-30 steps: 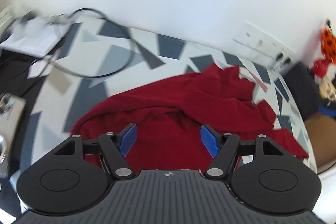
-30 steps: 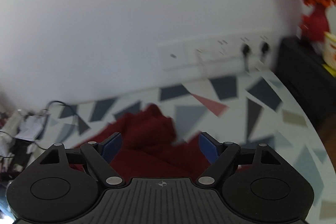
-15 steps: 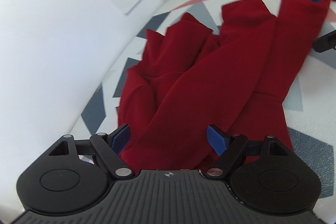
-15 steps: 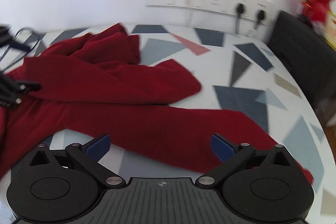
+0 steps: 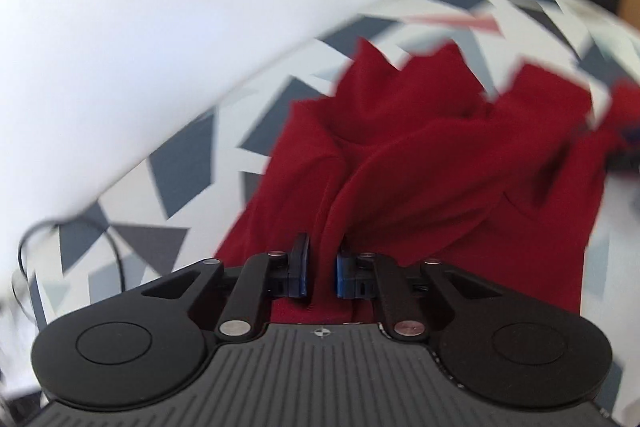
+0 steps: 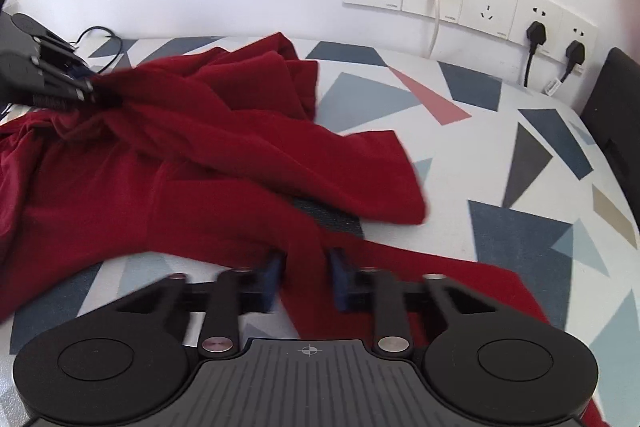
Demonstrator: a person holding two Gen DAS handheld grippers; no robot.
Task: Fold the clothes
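Note:
A dark red garment (image 5: 460, 167) lies crumpled on a table with a triangle-patterned cloth (image 5: 188, 163). In the left wrist view my left gripper (image 5: 320, 269) has its jaws closing, and the blue pads pinch a raised fold of the cloth between them. In the right wrist view the red garment (image 6: 220, 155) spreads to the left, and a long strip of it runs toward the camera. My right gripper (image 6: 307, 277) has its jaws closing on that strip, which fills the gap between the blurred pads. The left gripper (image 6: 90, 87) shows at the far left, gripping the bunched cloth.
A row of white wall sockets (image 6: 472, 3) with plugs and cables runs along the wall behind the table. A black cable (image 6: 104, 39) loops at the back left. A dark box (image 6: 616, 115) stands at the right edge. Bare patterned cloth (image 6: 520, 155) lies to the right.
Both grippers stood wide open over the garment and have now closed on it. The left one came in low onto a fold; the right one dropped onto the long strip.

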